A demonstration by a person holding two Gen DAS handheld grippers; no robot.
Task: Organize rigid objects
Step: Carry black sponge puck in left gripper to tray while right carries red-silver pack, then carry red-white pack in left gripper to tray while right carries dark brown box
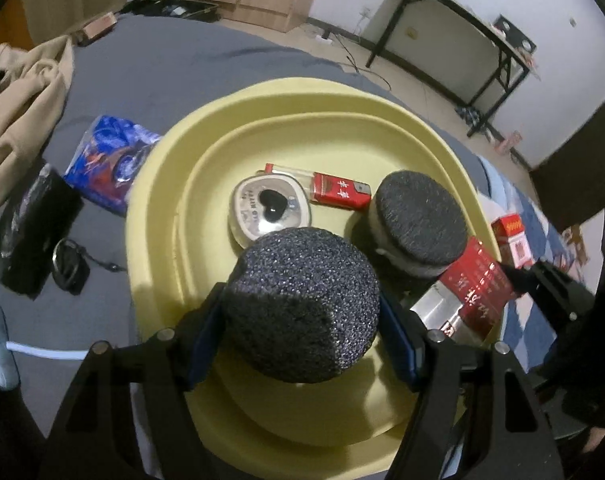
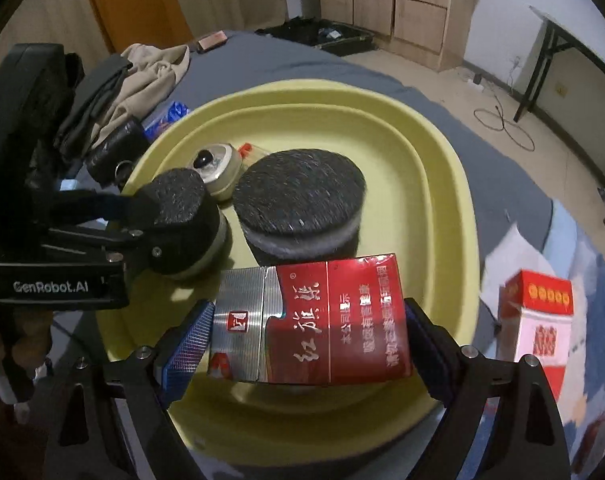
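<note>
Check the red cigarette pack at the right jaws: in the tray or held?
Held. The right gripper clamps the red cigarette pack by its sides above the yellow tray, not resting on it.

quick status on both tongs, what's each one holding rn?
Left tongs: shut on the black round sponge puck, over the yellow tray.
Right tongs: shut on the red cigarette pack, over the same tray.

— What sort of place is this?
— A home bedroom: a grey-sheeted bed [image 1: 206, 60], crumpled clothes [image 1: 18, 92] on it, wooden cabinets [image 2: 398, 12] and a folding table [image 1: 454, 24] along the walls.
</note>
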